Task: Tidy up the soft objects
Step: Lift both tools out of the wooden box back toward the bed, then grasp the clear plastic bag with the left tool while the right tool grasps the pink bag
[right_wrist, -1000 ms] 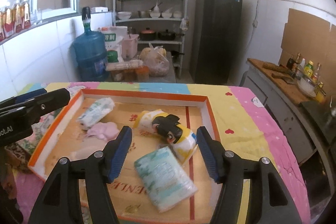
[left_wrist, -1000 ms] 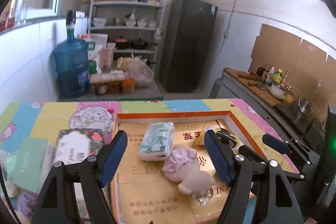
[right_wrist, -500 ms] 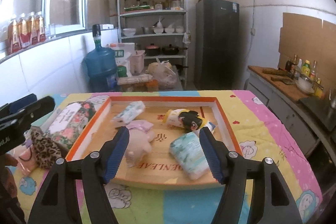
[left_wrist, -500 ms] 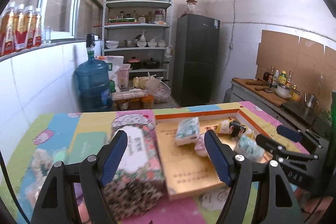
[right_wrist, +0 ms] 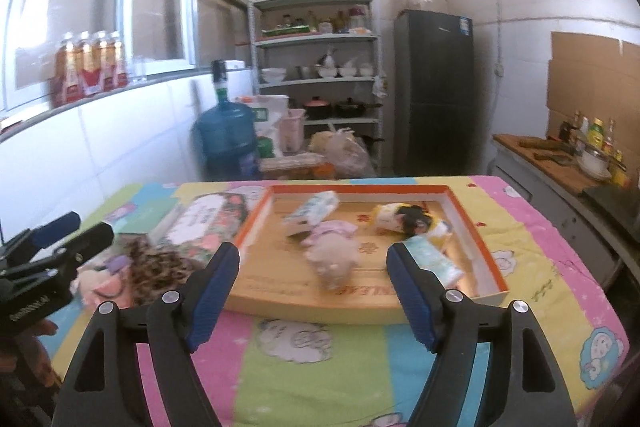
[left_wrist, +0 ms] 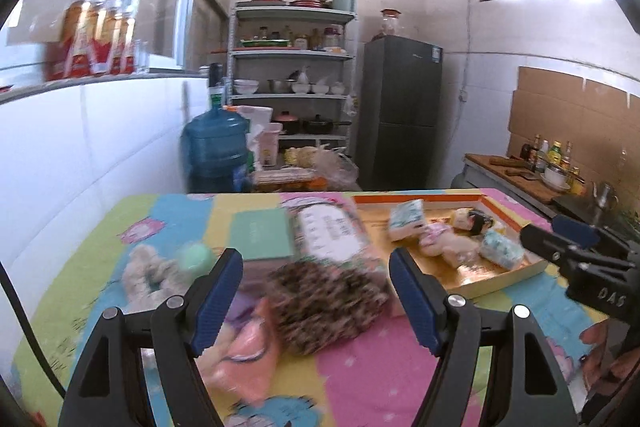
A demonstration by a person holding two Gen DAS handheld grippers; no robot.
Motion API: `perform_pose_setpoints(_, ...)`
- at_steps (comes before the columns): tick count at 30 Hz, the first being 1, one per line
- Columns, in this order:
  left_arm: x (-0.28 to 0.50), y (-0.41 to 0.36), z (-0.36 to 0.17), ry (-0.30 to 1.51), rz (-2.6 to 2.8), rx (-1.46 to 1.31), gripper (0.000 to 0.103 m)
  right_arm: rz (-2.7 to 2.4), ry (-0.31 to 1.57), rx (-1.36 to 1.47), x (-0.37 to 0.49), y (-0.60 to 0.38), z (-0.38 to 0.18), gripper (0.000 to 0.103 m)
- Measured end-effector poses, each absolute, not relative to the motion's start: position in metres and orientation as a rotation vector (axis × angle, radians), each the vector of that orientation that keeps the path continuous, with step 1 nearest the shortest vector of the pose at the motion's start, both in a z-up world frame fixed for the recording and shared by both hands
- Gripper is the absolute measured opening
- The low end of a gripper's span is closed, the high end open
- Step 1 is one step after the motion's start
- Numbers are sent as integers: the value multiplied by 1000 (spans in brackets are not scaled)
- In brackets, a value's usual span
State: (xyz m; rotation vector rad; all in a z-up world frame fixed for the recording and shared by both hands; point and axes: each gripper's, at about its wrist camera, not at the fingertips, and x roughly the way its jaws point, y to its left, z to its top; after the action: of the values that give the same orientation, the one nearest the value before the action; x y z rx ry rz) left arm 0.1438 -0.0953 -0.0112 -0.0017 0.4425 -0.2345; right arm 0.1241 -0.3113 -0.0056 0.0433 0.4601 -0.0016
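Left wrist view: from the table's near left, facing the far shelves at 12 o'clock, tray [left_wrist: 496,281] at 2 o'clock. Right wrist view: from the near edge, close behind the tray [right_wrist: 360,301], same shelves at 12 o'clock. Shared: tray, tablecloth [left_wrist: 360,367], water jug [right_wrist: 226,131], fridge [left_wrist: 400,115].

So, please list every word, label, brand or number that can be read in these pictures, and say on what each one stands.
"DAS": on the right gripper, seen from the left wrist view.
"NLEA", cut off by the pink plush toy: on the floor of the tray.
White lettering on the left gripper: too blurred to read.
Floral tissue pack label, fridge sticker, bottles on the sill: blurred.
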Motion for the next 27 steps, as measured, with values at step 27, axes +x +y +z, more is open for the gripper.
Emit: perform_pose_setpoints(27, 122, 17, -70, 538, -172, -107, 75, 278, 616, 31, 162, -185, -59, 78)
